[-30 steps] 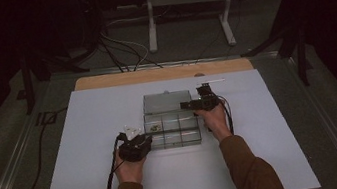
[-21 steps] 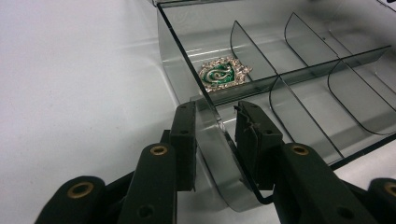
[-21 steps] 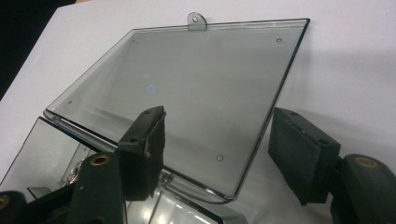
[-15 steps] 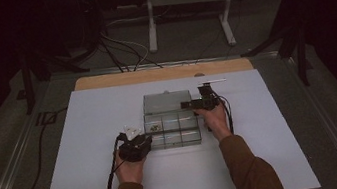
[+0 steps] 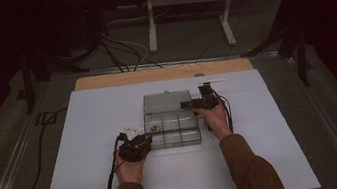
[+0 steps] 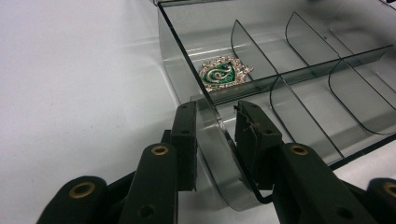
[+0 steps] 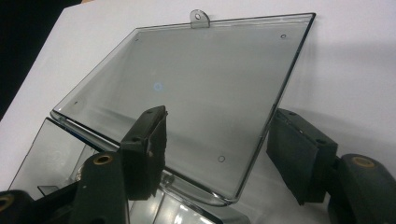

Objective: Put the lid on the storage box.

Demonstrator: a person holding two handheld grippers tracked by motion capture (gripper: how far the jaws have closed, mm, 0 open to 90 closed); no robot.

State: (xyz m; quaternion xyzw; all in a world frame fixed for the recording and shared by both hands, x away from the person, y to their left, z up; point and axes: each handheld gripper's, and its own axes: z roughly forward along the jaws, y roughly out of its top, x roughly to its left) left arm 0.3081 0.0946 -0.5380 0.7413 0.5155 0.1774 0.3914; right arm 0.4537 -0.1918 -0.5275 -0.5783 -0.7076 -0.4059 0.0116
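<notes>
1. Smoky clear plastic makes up the compartment box [image 5: 172,130], which sits at the middle of the white table [image 5: 87,137]; its lid [image 7: 187,93] lies swung back flat toward 12 o'clock, so the opening looks done.
2. A green and silver badge [image 6: 223,74] rests in the box's compartment at about 10 o'clock from the box centre in the high view; the other cells seen in the left gripper view look empty, so any filling or closing is, I judge, still ahead.
3. The left gripper [image 6: 212,135] clamps the box's near left corner wall: the wall stands between the pads and both seem to press on it, steadying the box.
4. In the high view the left hand [image 5: 129,163] lies at 7 o'clock of the box, forearm coming from 6 o'clock.
5. The right gripper [image 7: 219,149] straddles the lid's right corner, jaws standing apart with a clear gap at the outer pad; they have just been easing inward, not yet pinching.
6. The right hand [image 5: 215,118] sits at 3 o'clock of the box, gripper pointing to 9 o'clock.
</notes>
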